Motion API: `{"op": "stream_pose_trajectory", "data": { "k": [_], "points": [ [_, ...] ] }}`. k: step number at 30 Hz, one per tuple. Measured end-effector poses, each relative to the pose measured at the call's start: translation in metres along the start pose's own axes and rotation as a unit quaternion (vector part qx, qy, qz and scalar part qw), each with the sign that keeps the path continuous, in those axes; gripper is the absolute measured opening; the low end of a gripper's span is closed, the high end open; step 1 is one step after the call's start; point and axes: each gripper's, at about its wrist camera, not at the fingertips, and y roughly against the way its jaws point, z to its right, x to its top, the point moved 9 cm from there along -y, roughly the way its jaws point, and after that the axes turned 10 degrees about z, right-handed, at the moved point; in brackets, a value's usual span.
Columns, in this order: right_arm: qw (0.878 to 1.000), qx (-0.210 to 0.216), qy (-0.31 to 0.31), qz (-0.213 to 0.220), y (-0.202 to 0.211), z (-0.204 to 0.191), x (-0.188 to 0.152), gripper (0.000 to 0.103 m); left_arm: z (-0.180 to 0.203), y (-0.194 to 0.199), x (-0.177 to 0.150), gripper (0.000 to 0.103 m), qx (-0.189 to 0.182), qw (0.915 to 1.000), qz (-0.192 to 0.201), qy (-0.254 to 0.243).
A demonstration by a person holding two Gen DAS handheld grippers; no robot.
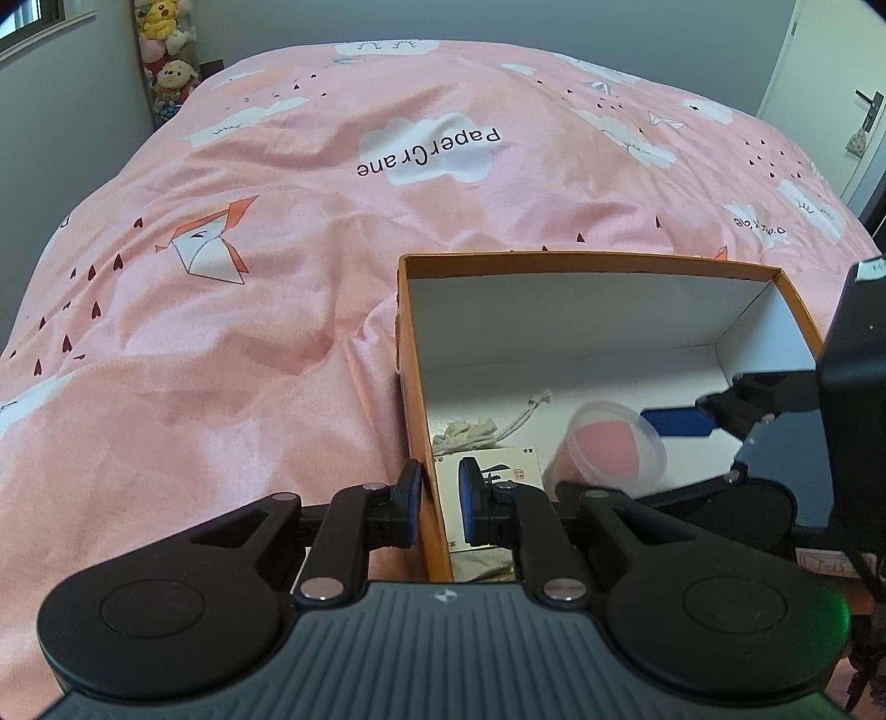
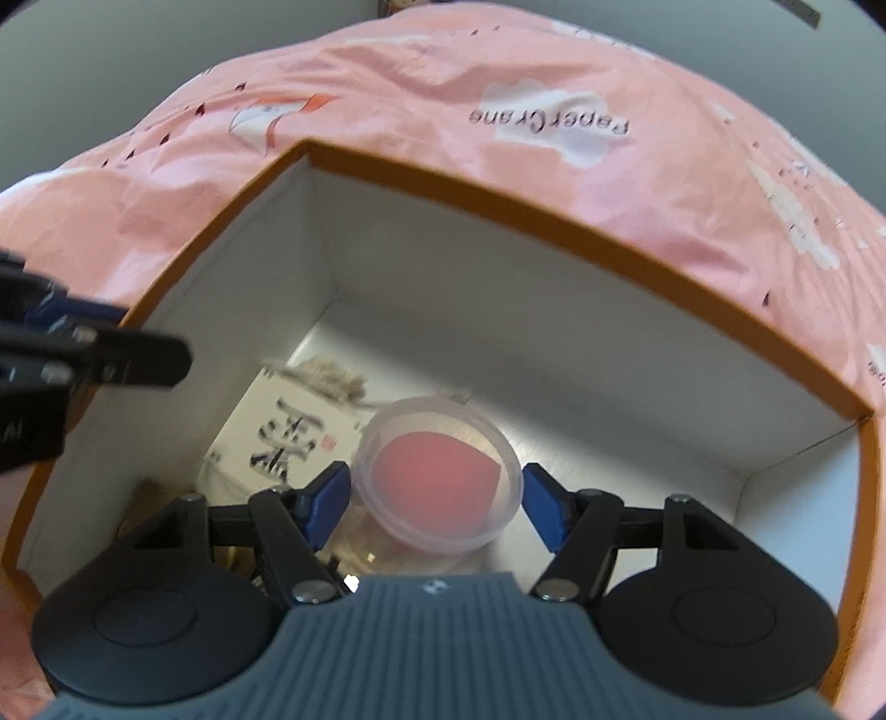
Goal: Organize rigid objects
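An orange cardboard box (image 1: 412, 354) with a white inside sits on the pink bed; it also shows in the right wrist view (image 2: 554, 213). My left gripper (image 1: 440, 512) is shut on the box's left wall, one pad outside and one inside. A clear plastic cup (image 2: 440, 476) with a pink inside sits between the blue pads of my right gripper (image 2: 437, 501), inside the box. The pads stand slightly off the cup's rim, so the gripper looks open around it. The cup also shows in the left wrist view (image 1: 612, 448), with my right gripper beside it (image 1: 686, 437).
Inside the box lie a white card with black calligraphy (image 2: 288, 437) and a small cloth pouch with a cord (image 1: 470, 429). The pink bedspread (image 1: 277, 249) surrounds the box. Plush toys (image 1: 166, 50) stand at the far left corner, a door (image 1: 830, 83) at the right.
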Motion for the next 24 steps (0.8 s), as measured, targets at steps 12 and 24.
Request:
{"op": "stream_pose_trajectory", "data": {
  "k": [12,24],
  "points": [
    [0.998,0.033,-0.047,-0.019,0.014,0.005,-0.014,0.083,0.000,0.005,0.000,0.016,-0.005,0.9999,0.003,-0.009],
    [0.989,0.041,-0.109,0.095,0.131,0.018,-0.030,0.088,0.002,0.106,-0.027,0.019,-0.046,0.9760,0.124,-0.173]
  ]
}}
